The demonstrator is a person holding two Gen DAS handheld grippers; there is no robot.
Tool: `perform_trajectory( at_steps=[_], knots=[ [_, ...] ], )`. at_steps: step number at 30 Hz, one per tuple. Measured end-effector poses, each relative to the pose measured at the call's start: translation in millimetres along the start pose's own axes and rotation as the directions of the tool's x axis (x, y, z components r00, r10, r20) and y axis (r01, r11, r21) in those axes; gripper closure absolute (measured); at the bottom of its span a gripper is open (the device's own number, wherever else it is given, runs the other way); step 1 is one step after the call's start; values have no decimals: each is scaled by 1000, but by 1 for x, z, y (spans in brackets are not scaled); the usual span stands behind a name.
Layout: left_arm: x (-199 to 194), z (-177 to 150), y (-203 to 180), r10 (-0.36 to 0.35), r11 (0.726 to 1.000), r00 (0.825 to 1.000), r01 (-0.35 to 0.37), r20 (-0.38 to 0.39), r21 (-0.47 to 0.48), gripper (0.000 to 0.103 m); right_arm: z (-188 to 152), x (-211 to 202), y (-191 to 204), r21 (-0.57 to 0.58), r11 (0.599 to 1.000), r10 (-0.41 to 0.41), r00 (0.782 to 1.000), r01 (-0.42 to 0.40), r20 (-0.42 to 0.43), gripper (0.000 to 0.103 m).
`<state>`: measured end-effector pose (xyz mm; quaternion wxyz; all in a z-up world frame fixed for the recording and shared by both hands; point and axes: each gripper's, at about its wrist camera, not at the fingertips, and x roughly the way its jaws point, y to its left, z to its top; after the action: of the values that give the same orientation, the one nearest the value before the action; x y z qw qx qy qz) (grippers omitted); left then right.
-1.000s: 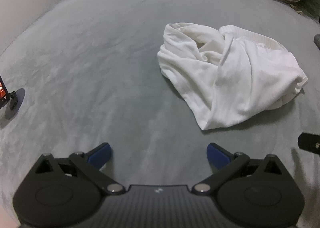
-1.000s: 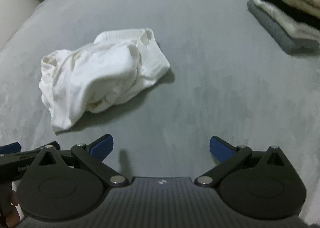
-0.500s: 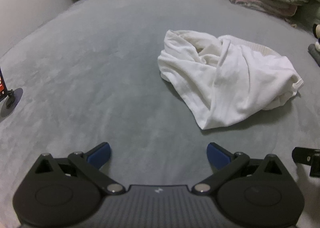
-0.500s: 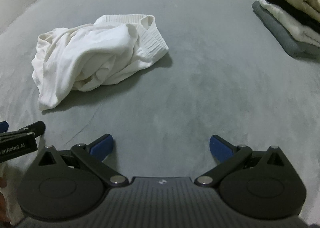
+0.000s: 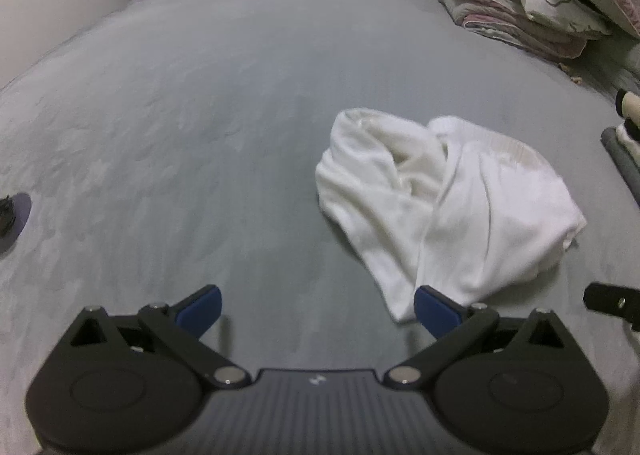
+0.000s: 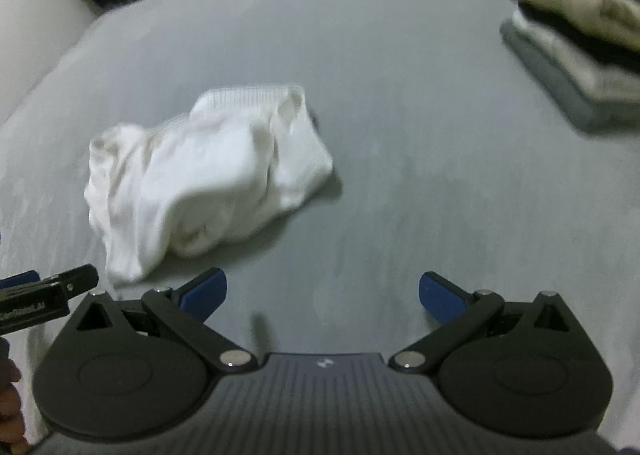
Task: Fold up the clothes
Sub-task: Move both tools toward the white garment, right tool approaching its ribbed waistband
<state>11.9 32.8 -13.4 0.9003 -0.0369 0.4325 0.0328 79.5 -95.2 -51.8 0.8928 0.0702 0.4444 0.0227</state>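
Both views are dim and slightly grainy, with a cool grey cast and soft, even light. The white garment [image 5: 448,211] is the brightest area, nearly washed out, and throws a soft shadow along its lower right edge in the right wrist view. That view is smeared by motion blur, strongest on the folded stack [image 6: 580,51] at upper right. Fisheye distortion bows the grey bed [image 5: 200,135] and darkens the corners.
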Motion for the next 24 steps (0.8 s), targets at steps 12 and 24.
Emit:
perform_trajectory(
  at_steps=[12, 24],
  knots=[
    [3, 17, 7, -154, 985, 987, 156, 35, -69, 0, 35, 29, -18, 128, 991, 14, 995, -27, 101, 16],
    [1, 18, -1, -181, 983, 983, 181, 44, 12, 0, 36, 52, -15, 119, 993, -1, 997, -8, 73, 29]
  ],
)
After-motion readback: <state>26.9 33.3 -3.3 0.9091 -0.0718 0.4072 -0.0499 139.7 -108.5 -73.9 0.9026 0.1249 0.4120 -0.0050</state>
